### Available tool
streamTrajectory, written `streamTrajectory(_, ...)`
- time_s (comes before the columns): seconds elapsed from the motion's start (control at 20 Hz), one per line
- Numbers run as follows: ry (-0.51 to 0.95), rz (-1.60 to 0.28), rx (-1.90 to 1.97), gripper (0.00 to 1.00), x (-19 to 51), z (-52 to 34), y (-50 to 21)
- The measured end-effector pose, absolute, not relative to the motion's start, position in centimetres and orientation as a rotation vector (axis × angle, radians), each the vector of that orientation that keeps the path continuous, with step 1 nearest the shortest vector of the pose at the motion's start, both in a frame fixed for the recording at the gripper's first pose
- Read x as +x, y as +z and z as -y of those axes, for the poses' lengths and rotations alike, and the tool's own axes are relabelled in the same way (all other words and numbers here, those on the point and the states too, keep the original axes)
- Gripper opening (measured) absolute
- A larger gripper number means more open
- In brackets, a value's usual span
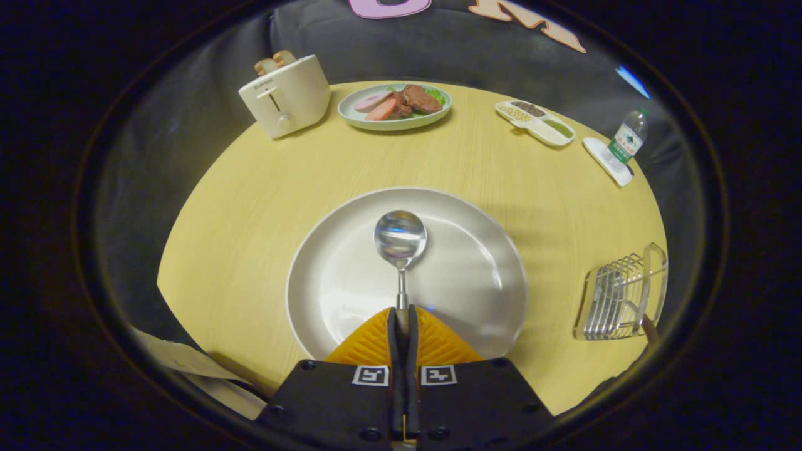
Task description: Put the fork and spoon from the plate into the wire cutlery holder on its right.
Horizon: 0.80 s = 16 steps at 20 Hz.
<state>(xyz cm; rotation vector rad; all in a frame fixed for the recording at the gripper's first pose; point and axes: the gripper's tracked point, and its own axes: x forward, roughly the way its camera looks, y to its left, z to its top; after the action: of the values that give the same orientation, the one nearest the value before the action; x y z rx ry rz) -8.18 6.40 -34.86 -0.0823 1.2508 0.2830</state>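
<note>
Gripper [402, 318] clamped on spoon [400, 241] handle, bowl over plate [351, 275] near table [250, 207] front edge; holder [617, 297] at right edge; stiff, slick, light metal, so likely to pivot unless gripped mid-handle.

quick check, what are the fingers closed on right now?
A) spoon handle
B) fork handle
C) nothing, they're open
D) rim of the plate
A. The gripper has its fingers pressed together on the handle of the spoon, whose bowl sits just ahead of them over the white plate; the wire cutlery holder stands off to the plate's right.
</note>
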Motion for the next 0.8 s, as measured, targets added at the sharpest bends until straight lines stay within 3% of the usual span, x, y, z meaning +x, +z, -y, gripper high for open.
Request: streamTrajectory(0.8, 0.280, -1.278, -0.027, 0.05, -8.3, 0.4, -29.0)
